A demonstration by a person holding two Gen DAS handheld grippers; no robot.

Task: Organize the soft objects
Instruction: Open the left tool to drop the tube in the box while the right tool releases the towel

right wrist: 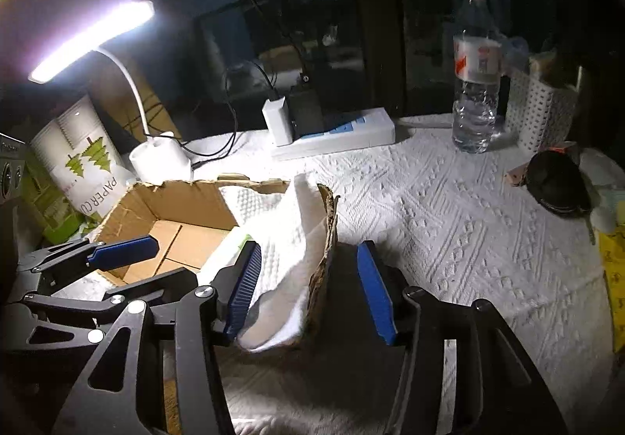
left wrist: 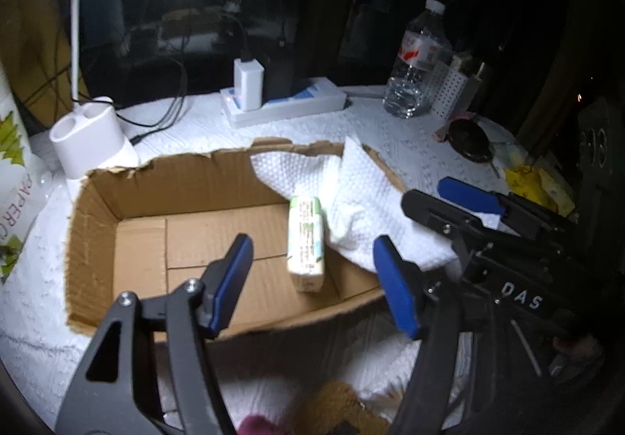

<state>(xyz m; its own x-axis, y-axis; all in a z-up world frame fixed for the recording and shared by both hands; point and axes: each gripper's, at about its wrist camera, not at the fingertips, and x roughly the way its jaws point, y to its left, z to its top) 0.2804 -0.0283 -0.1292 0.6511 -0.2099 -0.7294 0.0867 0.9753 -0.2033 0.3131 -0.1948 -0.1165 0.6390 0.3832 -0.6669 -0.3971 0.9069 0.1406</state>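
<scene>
left gripper [left wrist: 312, 278] spread, empty, above box [left wrist: 117, 200] | right gripper [right wrist: 312, 286] spread, empty | pack [left wrist: 306, 239] and towel [left wrist: 351, 181] in box

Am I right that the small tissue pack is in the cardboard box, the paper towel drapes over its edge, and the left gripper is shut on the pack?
Not quite. In the left wrist view the left gripper is open above the cardboard box, not touching the tissue pack. The pack does lie inside the box, with the paper towel draped over the edge.
</scene>
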